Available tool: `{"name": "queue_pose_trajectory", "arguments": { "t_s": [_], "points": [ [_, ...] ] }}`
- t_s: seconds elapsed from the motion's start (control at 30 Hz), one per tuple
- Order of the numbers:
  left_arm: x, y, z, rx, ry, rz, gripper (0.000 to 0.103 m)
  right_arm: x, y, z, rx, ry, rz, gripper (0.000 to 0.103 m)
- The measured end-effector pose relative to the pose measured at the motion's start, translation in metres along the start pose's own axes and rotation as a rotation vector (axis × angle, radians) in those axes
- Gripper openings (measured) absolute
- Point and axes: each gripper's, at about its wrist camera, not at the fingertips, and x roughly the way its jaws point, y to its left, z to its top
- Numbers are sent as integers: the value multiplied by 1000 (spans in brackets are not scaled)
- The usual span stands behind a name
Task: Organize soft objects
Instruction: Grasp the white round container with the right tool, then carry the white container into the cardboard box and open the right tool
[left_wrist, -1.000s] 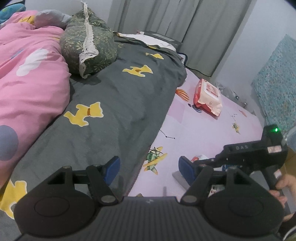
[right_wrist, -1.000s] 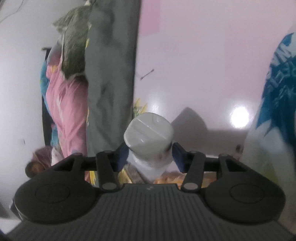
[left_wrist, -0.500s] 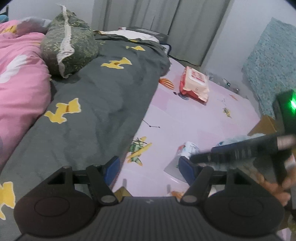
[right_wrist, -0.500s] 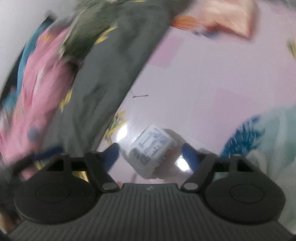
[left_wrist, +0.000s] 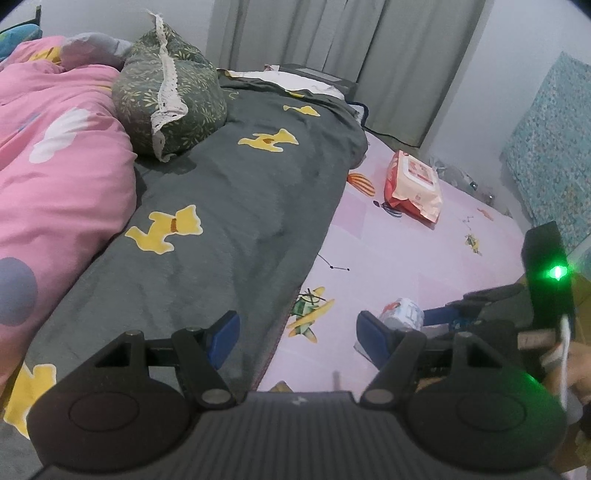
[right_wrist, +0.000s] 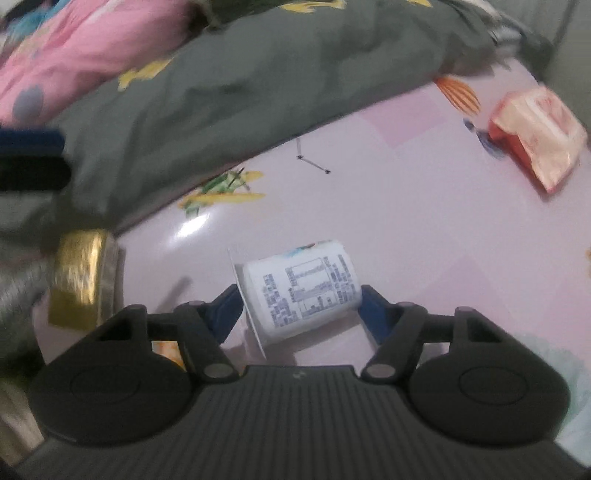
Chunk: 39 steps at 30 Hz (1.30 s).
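A white printed plastic cup (right_wrist: 301, 291) lies on its side on the pink floor mat (right_wrist: 424, 206), between the blue pads of my right gripper (right_wrist: 297, 312), whose jaws are apart around it; whether the pads touch it I cannot tell. The cup also shows in the left wrist view (left_wrist: 402, 314). My left gripper (left_wrist: 295, 332) is open and empty over the edge of the grey blanket (left_wrist: 229, 206). A green pillow with lace trim (left_wrist: 166, 99) and a pink quilt (left_wrist: 55, 155) lie on the bed.
A red-and-white wipes pack (left_wrist: 412, 186) lies on the mat, also in the right wrist view (right_wrist: 535, 136). A gold tin (right_wrist: 79, 278) stands left of the cup. Grey curtains (left_wrist: 369, 55) hang behind. A teal patterned panel (left_wrist: 554, 147) leans at right.
One second ago my right gripper was shut on the cup and held it up. It has swung down and opened; the cup now lies on the mat. The left view shifted slightly.
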Motion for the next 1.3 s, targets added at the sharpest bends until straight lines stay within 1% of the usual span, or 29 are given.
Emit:
{"name": "queue_pose_trajectory", "arguments": {
  "t_s": [0.03,0.1,0.13,0.17,0.2,0.23,0.27,0.33,0.37,0.5,0.6,0.67,0.7,0.77,0.83,0.9,1.03,1.17,1.27,1.3],
  "points": [
    [0,0,0,1,0,-1,71,1,-6,1,51,1,35,67],
    [0,1,-1,1,-2,-1,71,2,-32,1,241,16,193,67],
    [0,1,-1,2,-2,-1,71,5,-42,0,318,32,270,67],
    [0,1,-1,3,-2,-3,71,10,-55,-2,409,62,365,67],
    [0,1,-1,4,-1,-5,71,14,-63,-4,475,85,417,67],
    [0,0,-1,4,-1,-6,71,19,-70,-5,530,119,440,68],
    [0,0,-1,5,0,-9,71,23,-77,-5,571,145,434,75],
    [0,-3,-2,11,3,-14,71,19,-87,-5,608,134,384,84],
    [0,-5,-2,17,4,-17,71,14,-90,-3,607,118,351,86],
    [2,-17,-5,55,10,-34,73,-5,-97,-3,608,67,275,86],
    [6,-32,-11,106,26,-62,74,-15,-98,-10,609,26,250,80],
    [8,-47,-17,165,38,-89,76,-19,-97,-18,621,8,242,68],
    [10,-55,-20,195,44,-101,76,-21,-97,-22,634,1,243,65],
    [14,-71,-27,255,56,-125,76,-21,-98,-29,663,-3,265,56],
    [21,-86,-33,308,62,-136,76,-21,-99,-34,690,-9,286,50],
    [29,-98,-36,338,65,-138,76,-24,-98,-38,702,-17,284,49],
    [50,-112,-36,345,90,-151,75,-17,-95,-34,737,-5,310,48],
    [73,-120,-36,358,121,-123,72,-13,-92,-32,748,-9,323,47],
    [89,-123,-33,340,139,-89,69,-8,-94,-33,777,-4,352,47],
    [93,-124,-33,332,140,-79,66,-7,-95,-33,782,-3,359,47]
  ]
}}
